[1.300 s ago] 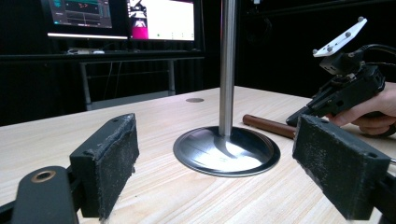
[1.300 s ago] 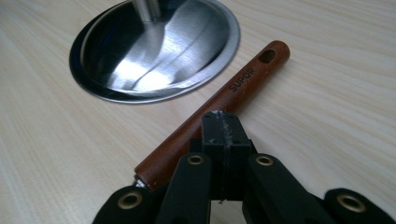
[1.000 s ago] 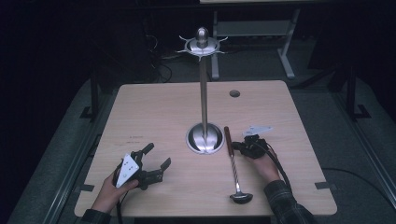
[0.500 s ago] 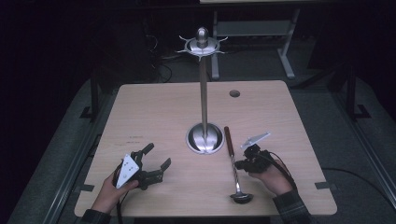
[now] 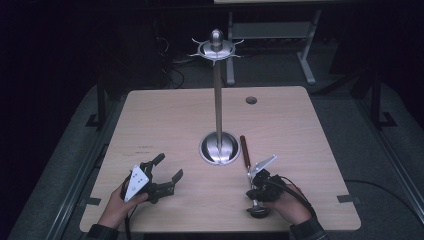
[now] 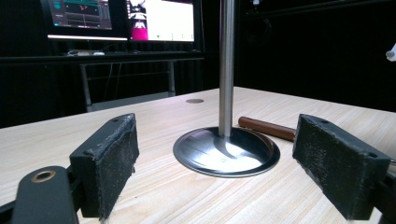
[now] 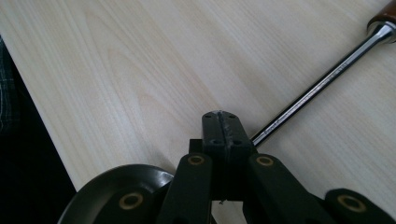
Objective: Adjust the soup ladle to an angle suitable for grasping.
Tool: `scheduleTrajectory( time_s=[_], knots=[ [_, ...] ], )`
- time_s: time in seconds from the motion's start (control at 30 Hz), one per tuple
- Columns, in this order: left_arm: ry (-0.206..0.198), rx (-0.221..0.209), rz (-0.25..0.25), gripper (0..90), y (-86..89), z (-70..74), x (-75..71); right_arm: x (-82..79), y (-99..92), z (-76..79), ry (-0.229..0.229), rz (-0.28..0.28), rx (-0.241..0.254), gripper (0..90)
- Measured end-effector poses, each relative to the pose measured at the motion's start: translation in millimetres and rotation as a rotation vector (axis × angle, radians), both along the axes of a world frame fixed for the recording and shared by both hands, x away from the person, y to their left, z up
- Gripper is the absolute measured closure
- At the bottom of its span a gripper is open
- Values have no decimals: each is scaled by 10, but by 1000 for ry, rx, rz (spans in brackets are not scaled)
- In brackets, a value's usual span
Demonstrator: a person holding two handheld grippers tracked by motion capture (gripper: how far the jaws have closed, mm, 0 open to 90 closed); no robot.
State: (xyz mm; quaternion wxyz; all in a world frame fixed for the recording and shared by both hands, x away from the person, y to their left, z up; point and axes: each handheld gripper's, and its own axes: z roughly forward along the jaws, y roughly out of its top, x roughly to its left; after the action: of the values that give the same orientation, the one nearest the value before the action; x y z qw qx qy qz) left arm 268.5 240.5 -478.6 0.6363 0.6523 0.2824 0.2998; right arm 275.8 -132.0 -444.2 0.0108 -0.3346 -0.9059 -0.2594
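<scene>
My right tool (image 7: 222,128) seems pressed together on the ladle (image 5: 248,172) beside the stand (image 5: 218,148); left tool (image 5: 167,171) spread. Slick, stiff steel: I'd grip the wooden handle.

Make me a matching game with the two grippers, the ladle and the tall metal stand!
Things:
1. left gripper
2. right gripper
3. ladle
4. stand

States:
A. lying flat on the table
B. upright in the middle of the table
C. jaws wide apart, holding nothing
D. jaws pressed together, at the ladle's metal shaft

Pairs: 1-C, 2-D, 3-A, 4-B
</scene>
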Motion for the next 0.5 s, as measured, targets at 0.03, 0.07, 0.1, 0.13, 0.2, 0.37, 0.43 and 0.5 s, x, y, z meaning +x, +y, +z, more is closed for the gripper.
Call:
scheduleTrajectory(
  time_s=[0.03,0.07,0.1,0.13,0.2,0.37,0.43,0.5],
  knots=[
    [1,-1,0,138,-1,0,-1,-3,-4,-1,3,-2,3,898],
    [1,-1,0,138,-1,0,-1,-3,-4,-1,3,-2,3,898],
    [1,-1,0,138,0,0,0,-6,-11,0,4,-2,3,898],
    [1,-1,0,138,0,0,-1,-13,-26,2,6,0,5,898],
    [1,-1,1,138,-1,0,0,-14,-36,5,12,-2,6,898],
    [6,-4,2,138,-4,-1,-3,-7,-66,-3,17,-14,16,898],
    [6,-4,2,138,-5,-1,-3,-1,-49,-13,15,-15,17,898],
    [3,-1,0,138,-3,0,-2,-3,-36,-18,16,-19,4,898]
  ],
)
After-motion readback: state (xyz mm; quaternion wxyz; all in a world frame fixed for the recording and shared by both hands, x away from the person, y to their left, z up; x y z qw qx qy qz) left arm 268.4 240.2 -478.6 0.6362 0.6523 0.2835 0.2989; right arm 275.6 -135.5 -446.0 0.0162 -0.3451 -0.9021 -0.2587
